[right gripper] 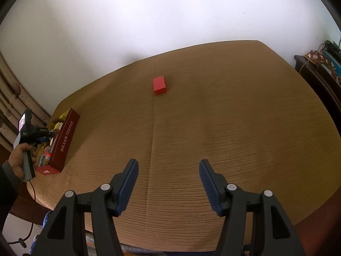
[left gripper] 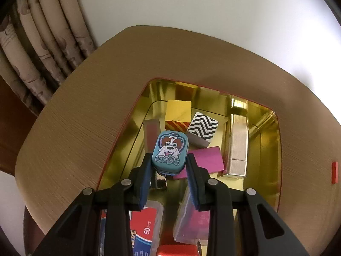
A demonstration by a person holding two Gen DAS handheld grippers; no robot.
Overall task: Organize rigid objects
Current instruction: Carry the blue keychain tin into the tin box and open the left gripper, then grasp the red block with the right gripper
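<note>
My left gripper (left gripper: 169, 160) is shut on a small blue dog-print tin (left gripper: 170, 150) and holds it above the open gold-lined tin box (left gripper: 272, 149). Inside the box lie a yellow block (left gripper: 178, 112), a black-and-white zigzag block (left gripper: 203, 128), a magenta block (left gripper: 207, 160), a silver ribbed case (left gripper: 238, 143) and a clear pink case (left gripper: 151, 135). My right gripper (right gripper: 168, 166) is open and empty above the table. A red block (right gripper: 159, 84) lies on the table well ahead of it; it also shows in the left wrist view (left gripper: 335, 171).
The brown ribbed table (right gripper: 234, 128) ends at a white wall. The red toffee box (right gripper: 66, 140) with the left gripper (right gripper: 40, 137) over it is at the far left of the right wrist view. Curtains (left gripper: 32, 49) hang left. A dark cabinet (right gripper: 319, 72) stands right.
</note>
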